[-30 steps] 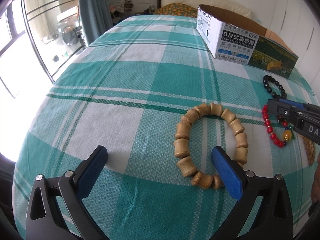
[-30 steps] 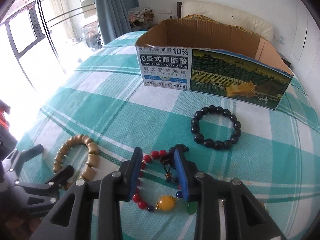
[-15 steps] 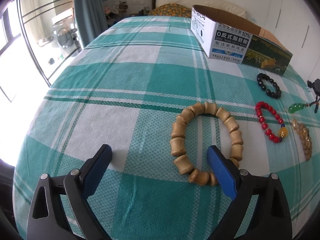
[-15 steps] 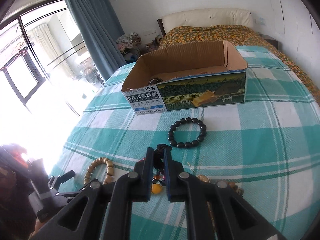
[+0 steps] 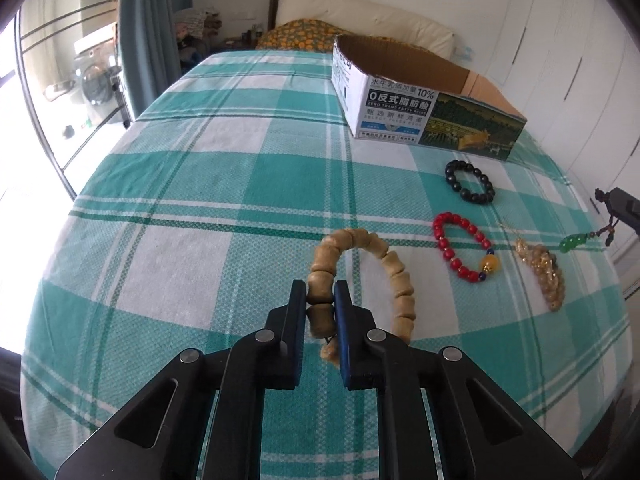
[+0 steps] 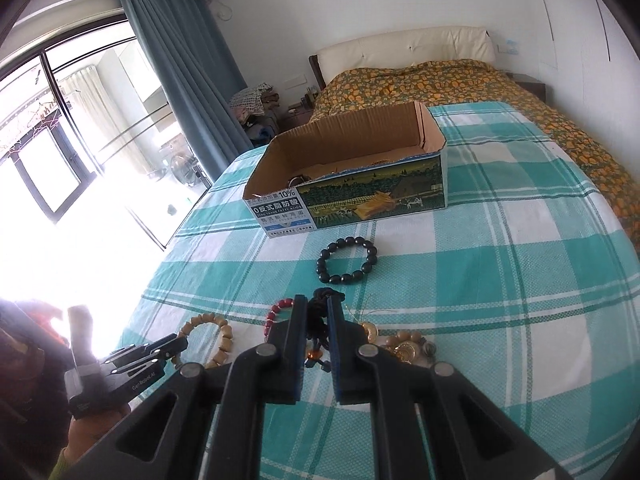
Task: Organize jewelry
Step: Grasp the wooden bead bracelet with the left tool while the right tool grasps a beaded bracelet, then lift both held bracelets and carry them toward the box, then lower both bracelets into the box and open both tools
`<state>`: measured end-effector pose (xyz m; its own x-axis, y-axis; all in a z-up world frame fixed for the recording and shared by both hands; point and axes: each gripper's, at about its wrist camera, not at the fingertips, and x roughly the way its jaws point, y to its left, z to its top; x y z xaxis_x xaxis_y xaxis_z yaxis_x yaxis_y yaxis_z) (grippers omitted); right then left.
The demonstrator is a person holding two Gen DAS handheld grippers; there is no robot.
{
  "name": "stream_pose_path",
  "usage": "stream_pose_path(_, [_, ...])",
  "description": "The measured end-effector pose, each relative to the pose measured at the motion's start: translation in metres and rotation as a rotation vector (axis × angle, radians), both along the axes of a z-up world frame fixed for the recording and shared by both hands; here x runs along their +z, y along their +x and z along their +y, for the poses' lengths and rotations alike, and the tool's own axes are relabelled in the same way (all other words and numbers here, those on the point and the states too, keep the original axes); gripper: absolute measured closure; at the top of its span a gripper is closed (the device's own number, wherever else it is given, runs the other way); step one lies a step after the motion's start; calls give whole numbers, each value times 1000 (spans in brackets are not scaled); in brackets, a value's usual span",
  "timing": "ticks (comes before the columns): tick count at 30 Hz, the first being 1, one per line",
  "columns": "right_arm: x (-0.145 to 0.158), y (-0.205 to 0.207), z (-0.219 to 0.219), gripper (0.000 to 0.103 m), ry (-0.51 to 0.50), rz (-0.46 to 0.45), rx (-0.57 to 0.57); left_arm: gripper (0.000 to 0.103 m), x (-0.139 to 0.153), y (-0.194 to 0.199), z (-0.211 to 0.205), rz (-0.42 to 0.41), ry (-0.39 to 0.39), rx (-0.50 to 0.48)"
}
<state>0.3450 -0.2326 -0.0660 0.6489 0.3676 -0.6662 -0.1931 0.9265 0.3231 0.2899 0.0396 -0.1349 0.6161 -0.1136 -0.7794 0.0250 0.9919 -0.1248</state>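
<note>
Both grippers are clamped, left (image 5: 321,303) on the wooden bracelet (image 5: 394,276), right (image 6: 318,316) on a corded pendant (image 6: 320,322), while three pieces await the box (image 6: 360,168).

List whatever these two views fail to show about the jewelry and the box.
- Cardboard box contents: right wrist view, its front wall hides all but a few small shapes; left wrist view shows no floor.
- Pendant cord: right wrist view, the right gripper covers most of it.
- Wooden bracelet: left wrist view, the left gripper hides its near beads.
- Golden bead piece: too small to identify.
</note>
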Motion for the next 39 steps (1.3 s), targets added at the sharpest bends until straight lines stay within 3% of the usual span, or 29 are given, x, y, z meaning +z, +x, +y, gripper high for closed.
stream_pose_path(14, [24,2,-14,93,-9,-37,19,91,77,5,-11,-89,-130,-96])
stream_pose_path(21, [37,18,-17,93,-34,-42,40,91,102,26,-20,-111,-125,-127])
stream_pose_path(27, [48,57,-14,93,-65,-19,78,91,132,60,-35,-146,-111,-167])
stream_pose_path(32, [74,102,-10,93,-82,-63,88,91,154,101,-50,-177,-106,-182])
stream_pose_path(39, [81,176,4,93,-83,-78,104,91,152,167,-70,-178,-91,-180])
